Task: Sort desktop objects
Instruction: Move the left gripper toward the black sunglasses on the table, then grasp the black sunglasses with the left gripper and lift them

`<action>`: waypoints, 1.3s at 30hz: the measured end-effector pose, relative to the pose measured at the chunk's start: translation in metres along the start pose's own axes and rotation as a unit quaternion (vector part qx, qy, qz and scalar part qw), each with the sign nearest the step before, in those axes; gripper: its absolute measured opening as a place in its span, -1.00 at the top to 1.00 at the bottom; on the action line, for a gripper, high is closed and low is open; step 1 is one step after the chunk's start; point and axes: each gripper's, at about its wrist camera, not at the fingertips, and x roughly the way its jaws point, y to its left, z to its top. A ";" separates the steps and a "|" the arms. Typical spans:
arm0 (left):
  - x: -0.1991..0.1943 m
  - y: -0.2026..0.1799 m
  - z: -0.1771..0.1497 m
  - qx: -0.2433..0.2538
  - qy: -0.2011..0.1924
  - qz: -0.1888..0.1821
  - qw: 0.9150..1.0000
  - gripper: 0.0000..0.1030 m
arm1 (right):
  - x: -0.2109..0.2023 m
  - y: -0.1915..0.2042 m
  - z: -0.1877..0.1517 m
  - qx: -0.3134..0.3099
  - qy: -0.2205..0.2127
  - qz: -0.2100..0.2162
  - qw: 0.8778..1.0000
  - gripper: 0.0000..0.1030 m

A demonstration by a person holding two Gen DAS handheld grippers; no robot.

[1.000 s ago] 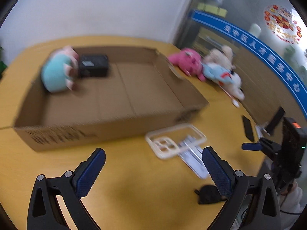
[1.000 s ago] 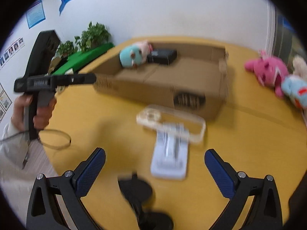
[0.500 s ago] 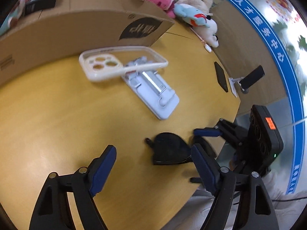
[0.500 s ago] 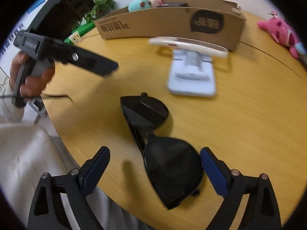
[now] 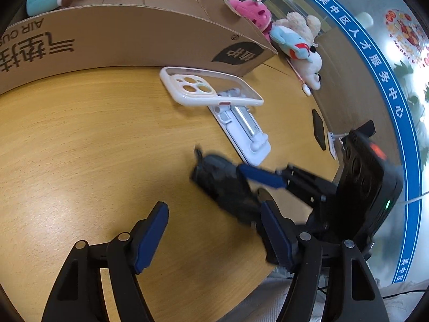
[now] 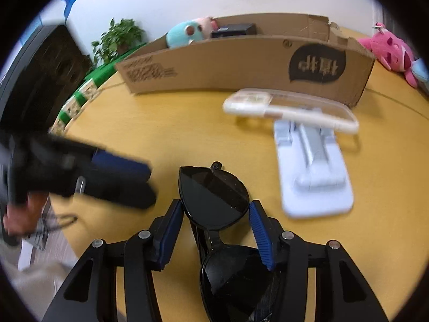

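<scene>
Sunglasses (image 6: 214, 201) lie on the table (image 6: 187, 126), one lens between your right gripper (image 6: 216, 234) pads, jaws narrowed but not visibly touching. Your left gripper (image 5: 214, 233) hovers wide just beside them. One phone case (image 5: 209, 88), one white stand (image 5: 241, 131), one cardboard box (image 5: 134, 35).

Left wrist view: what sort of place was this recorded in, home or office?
Most likely an office or public service centre, not a home. A blue banner with Chinese lettering runs along a glass partition, the wooden table is large and rounded like a meeting table, and a potted plant stands by the wall.
</scene>
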 end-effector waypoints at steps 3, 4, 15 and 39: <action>-0.011 0.010 0.004 -0.023 -0.019 -0.017 0.999 -0.35 | 0.004 -0.005 0.017 0.014 -0.003 0.018 1.000 0.01; -0.014 0.013 0.005 -0.027 -0.023 -0.017 0.999 -0.35 | 0.002 -0.005 0.020 0.019 -0.006 0.031 0.999 -0.11; 0.021 0.003 0.009 -0.026 0.009 -0.049 0.998 -0.33 | -0.013 -0.013 -0.015 -0.022 0.036 0.032 0.999 -0.51; -0.040 -0.033 0.054 0.030 -0.086 -0.069 0.993 0.45 | -0.047 0.036 0.047 -0.085 -0.073 -0.034 0.993 -0.09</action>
